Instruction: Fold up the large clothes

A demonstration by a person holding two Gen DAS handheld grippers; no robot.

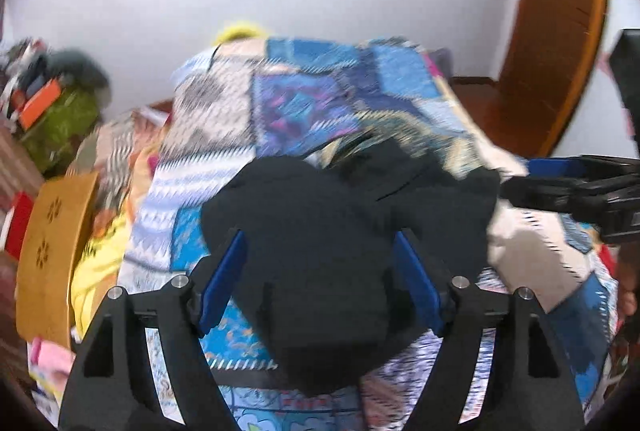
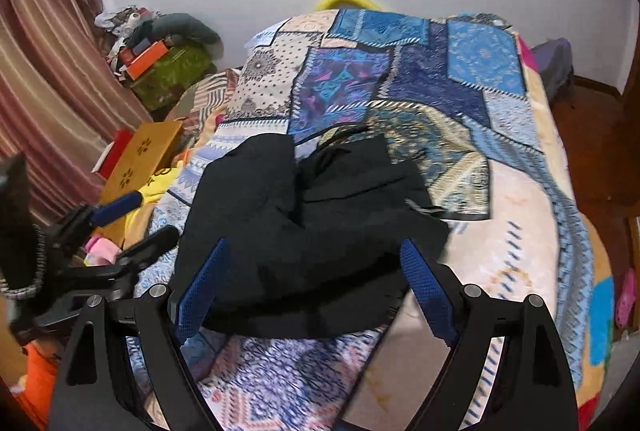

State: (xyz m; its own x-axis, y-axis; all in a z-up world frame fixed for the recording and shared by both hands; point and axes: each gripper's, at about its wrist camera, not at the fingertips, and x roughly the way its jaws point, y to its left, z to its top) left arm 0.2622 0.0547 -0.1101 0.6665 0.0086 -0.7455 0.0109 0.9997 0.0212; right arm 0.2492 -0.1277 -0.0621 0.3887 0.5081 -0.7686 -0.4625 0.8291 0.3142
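Observation:
A large black garment (image 1: 320, 231) lies crumpled in a heap on a bed with a blue patchwork cover (image 1: 304, 99). It also shows in the right wrist view (image 2: 304, 227). My left gripper (image 1: 320, 255) is open above the near part of the garment, with nothing held between its blue pads. My right gripper (image 2: 312, 263) is open above the garment's near edge, also empty. The right gripper shows at the right of the left wrist view (image 1: 576, 183). The left gripper shows at the left of the right wrist view (image 2: 132, 219).
A yellow-brown box (image 2: 140, 159) and piled clothes lie left of the bed. A green bundle with an orange box (image 2: 168, 67) stands by the striped curtain (image 2: 44, 71). A wooden door (image 1: 560, 31) is at the right. The bed cover (image 2: 520, 231) spreads to the right.

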